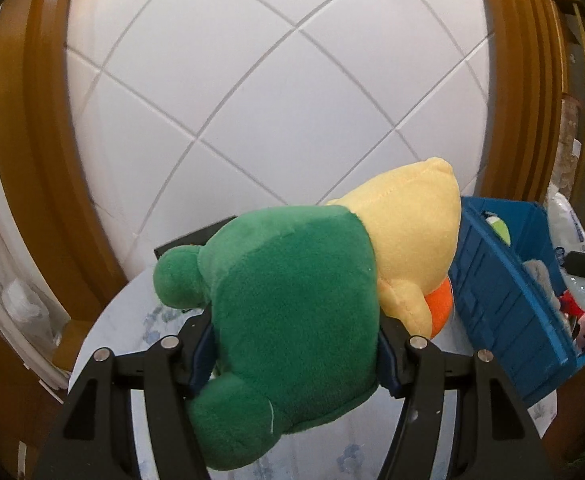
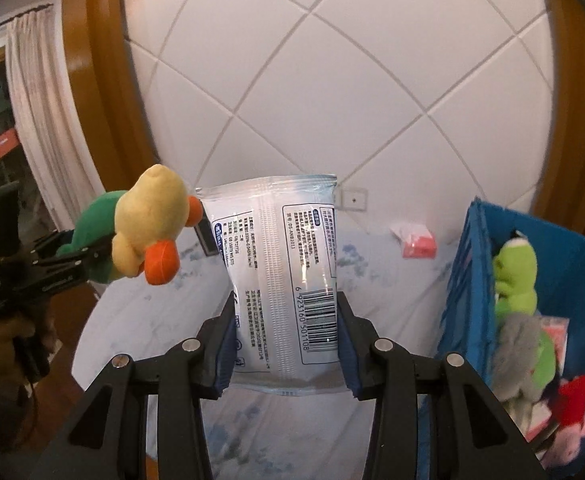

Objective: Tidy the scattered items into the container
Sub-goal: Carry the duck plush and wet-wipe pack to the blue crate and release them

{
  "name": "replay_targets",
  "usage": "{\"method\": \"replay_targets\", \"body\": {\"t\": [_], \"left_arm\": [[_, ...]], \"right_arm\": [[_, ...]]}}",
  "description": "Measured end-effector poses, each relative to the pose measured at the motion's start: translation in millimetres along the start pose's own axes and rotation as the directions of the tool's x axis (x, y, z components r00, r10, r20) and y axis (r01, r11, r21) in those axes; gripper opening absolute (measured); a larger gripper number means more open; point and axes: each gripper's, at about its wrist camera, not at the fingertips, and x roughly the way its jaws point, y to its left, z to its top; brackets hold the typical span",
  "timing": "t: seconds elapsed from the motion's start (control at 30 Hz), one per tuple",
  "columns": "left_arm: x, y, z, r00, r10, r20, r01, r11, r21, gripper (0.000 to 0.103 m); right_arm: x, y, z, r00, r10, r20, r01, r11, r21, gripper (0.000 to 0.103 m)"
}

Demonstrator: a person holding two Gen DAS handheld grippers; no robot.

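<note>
Black tongs of the left gripper (image 1: 296,344) pinch the green body of a duck plush (image 1: 304,300), held above the table (image 1: 140,320) beside the blue bin (image 1: 504,292). Right gripper (image 2: 286,332) clamps a wipes packet (image 2: 280,264) left of that bin. Both loads head for one crowded opening, so they may collide, and the slick packet could slip.

A white tiled wall (image 2: 332,92) stands behind the table (image 2: 140,340), framed by brown wooden trim (image 2: 96,80). A pale curtain (image 2: 40,112) hangs at the left. The table carries a faint blue floral pattern.
</note>
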Motion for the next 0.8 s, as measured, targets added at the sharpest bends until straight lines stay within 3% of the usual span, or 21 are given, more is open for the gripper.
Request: {"method": "replay_targets", "body": {"t": [0.13, 0.4, 0.6, 0.8], "left_arm": [[-10.3, -41.5, 12.8, 1.000, -0.007, 0.029, 0.007, 1.000, 0.014, 0.063], [-10.5, -134.5, 31.6, 0.993, -0.108, 0.044, 0.105, 0.992, 0.062, 0.063], [0.4, -209.5, 50.2, 0.979, -0.202, 0.036, 0.195, 0.970, 0.143, 0.063], [19.6, -281.9, 70.0, 0.949, -0.314, -0.004, 0.306, 0.923, 0.231, 0.063]], "right_arm": [[-15.8, -29.2, 3.2, 1.000, 0.014, 0.026, -0.014, 1.000, -0.002, 0.042], [-55.2, -98.4, -4.5, 0.998, -0.013, 0.058, 0.012, 1.000, 0.022, 0.042], [-84.7, -163.7, -17.8, 0.992, -0.095, 0.080, 0.088, 0.992, 0.088, 0.042], [-115.5, -230.7, -35.9, 0.971, -0.220, 0.090, 0.200, 0.961, 0.188, 0.042]]}}
